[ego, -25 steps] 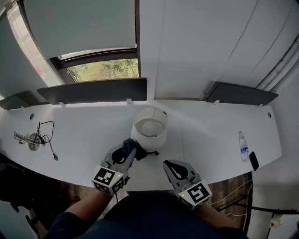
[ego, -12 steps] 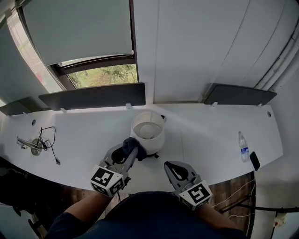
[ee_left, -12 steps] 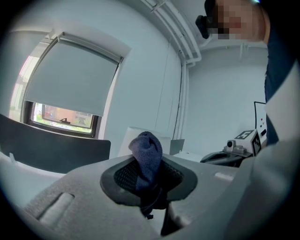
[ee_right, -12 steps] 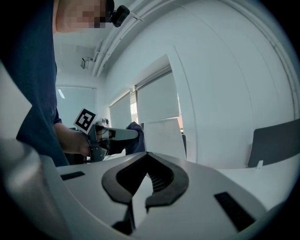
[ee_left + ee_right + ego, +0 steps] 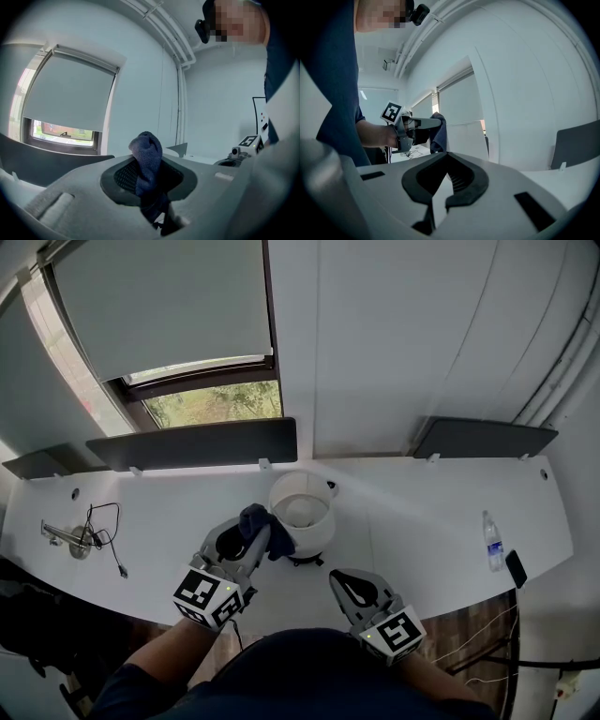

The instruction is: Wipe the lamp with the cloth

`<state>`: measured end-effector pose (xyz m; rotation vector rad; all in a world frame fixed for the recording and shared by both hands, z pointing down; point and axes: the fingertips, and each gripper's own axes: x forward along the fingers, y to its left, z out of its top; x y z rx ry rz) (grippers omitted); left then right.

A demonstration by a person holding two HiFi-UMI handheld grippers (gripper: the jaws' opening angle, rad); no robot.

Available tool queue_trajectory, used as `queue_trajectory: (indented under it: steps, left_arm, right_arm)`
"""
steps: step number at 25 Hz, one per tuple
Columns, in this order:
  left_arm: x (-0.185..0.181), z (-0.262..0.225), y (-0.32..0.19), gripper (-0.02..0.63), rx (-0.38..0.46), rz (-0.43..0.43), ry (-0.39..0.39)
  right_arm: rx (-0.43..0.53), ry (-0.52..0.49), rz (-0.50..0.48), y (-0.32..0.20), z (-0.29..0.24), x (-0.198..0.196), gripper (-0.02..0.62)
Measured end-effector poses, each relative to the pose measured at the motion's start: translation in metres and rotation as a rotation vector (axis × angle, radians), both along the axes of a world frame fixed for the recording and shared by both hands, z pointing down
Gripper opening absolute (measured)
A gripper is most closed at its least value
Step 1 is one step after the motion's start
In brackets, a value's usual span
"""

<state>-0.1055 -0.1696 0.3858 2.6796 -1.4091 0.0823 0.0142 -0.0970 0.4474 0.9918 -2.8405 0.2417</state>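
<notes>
Jaws of the right gripper [image 5: 343, 579] are clenched on nothing, over the bench's [image 5: 422, 521] front edge. Left gripper [image 5: 251, 542] is clamped on the dark blue cloth [image 5: 257, 520], right up against the white lamp's [image 5: 307, 517] left side, mid-bench. Water bottle [image 5: 490, 542] stands near the right edge.

Dark blue cloth [image 5: 255, 519], white lamp [image 5: 315, 532]
</notes>
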Motion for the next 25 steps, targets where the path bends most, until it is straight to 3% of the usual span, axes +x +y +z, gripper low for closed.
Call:
queue_trajectory:
  steps: [10, 25]
  left_arm:
    - [-0.012, 0.035, -0.014, 0.086, -0.045, -0.015, -0.009]
    - [-0.026, 0.109, -0.022, 0.086, -0.208, -0.059, -0.069]
  right_arm:
    - [-0.015, 0.017, 0.026, -0.012, 0.003, 0.002, 0.011]
    - [0.008, 0.020, 0.039, -0.050, -0.007, 0.005, 0.011]
